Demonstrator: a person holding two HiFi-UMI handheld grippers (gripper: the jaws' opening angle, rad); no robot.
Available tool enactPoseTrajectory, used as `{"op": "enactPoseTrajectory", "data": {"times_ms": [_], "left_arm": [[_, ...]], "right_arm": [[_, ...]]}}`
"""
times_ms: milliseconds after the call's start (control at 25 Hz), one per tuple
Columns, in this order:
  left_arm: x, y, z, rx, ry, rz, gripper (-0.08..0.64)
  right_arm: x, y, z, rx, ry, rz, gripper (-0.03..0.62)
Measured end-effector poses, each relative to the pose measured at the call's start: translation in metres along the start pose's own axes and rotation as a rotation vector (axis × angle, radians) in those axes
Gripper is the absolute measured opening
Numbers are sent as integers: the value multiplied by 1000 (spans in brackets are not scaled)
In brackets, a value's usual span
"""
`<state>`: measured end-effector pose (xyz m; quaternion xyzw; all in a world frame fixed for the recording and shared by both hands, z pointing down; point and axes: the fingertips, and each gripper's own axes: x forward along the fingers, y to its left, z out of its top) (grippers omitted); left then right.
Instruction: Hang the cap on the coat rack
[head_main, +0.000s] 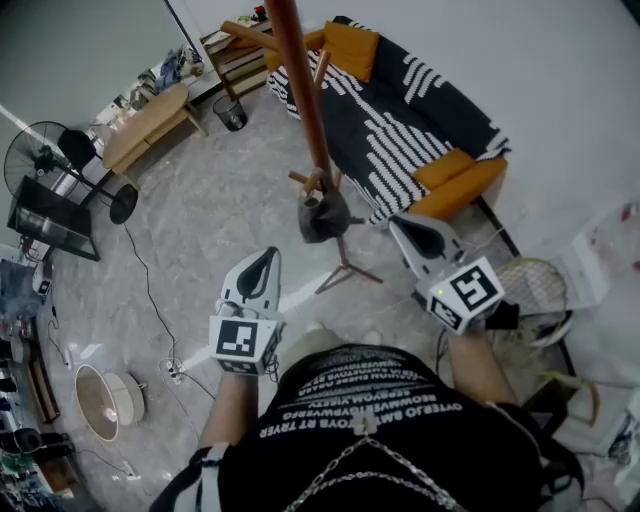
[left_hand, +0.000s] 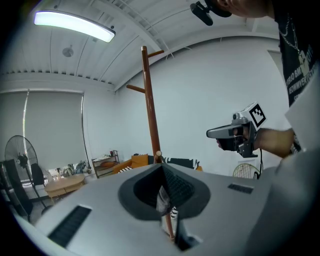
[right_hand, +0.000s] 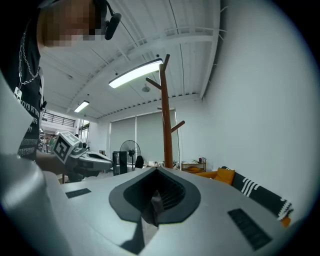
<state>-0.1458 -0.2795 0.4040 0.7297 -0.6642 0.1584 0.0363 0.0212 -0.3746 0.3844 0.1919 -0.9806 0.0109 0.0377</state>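
Note:
A dark grey cap (head_main: 323, 216) hangs on a low peg of the brown wooden coat rack (head_main: 305, 100), just above its tripod feet. My left gripper (head_main: 268, 254) is shut and holds nothing; it points at the rack from the near left, a short way off the cap. On the near right, my right gripper (head_main: 398, 222) is also shut and holds nothing, its tip close beside the cap without touching it. In the left gripper view the rack's pole (left_hand: 149, 100) rises straight ahead behind the jaws. The right gripper view shows the pole (right_hand: 166, 115) ahead too.
A sofa (head_main: 420, 110) with a black-and-white striped blanket and orange cushions stands behind the rack. A standing fan (head_main: 45, 155), a low wooden table (head_main: 150, 120) and a waste basket (head_main: 230, 112) are at the far left. A cable crosses the marble floor.

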Motion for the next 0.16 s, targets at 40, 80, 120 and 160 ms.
{"op": "enactPoseTrajectory", "data": {"times_ms": [40, 80, 120, 160], "left_arm": [[2, 1, -3, 1, 7, -2, 3], [4, 2, -6, -2, 11, -2, 3], [6, 4, -8, -5, 14, -2, 3], [8, 5, -10, -7, 17, -3, 3]], "right_arm": [[3, 0, -1, 1, 0, 3, 2], [6, 0, -2, 1, 1, 6, 2], [9, 0, -3, 2, 2, 9, 2], [12, -1, -4, 2, 3, 13, 2]]}}
